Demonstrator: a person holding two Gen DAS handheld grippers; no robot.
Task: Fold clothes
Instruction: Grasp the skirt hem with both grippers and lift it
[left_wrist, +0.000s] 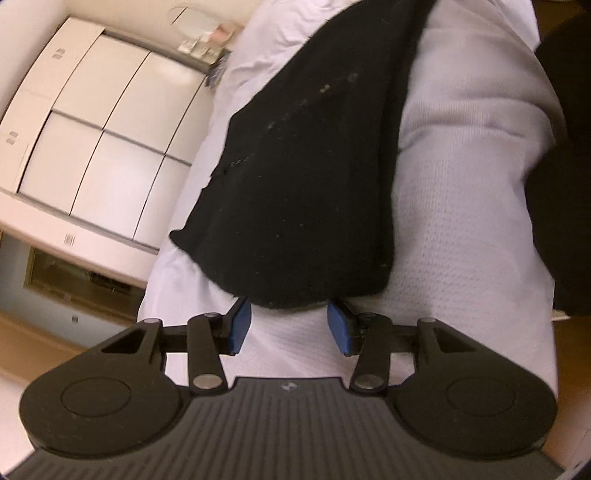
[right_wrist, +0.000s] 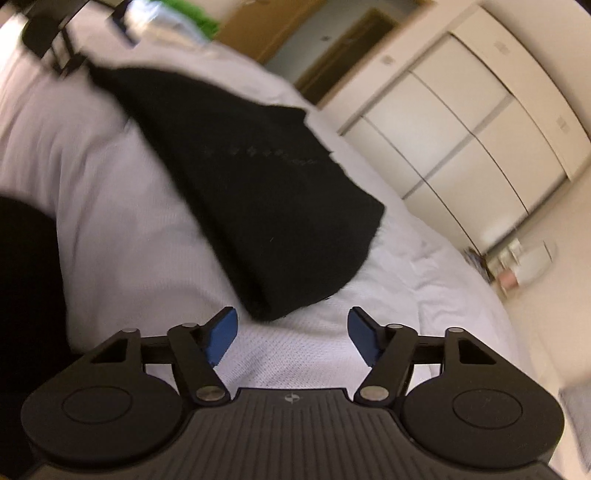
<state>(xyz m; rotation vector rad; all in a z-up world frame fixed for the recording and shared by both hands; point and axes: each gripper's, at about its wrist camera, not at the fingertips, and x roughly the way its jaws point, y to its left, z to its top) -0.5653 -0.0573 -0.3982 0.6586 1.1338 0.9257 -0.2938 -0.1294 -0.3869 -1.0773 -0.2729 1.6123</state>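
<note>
The left wrist view looks forward along its own fingers from low and close over the white bedspread, tilted, facing the cream wardrobe; the right wrist view looks likewise from the opposite end; both share the black garment, the bedspread and wardrobe, and the right view catches the left gripper far off

No legible text is found in either view. A small pale emblem is moulded on the left tongs' housing and likewise on the right one, without letters. A barcode sticker is seen on the wardrobe, its digits too blurred to be read.
</note>
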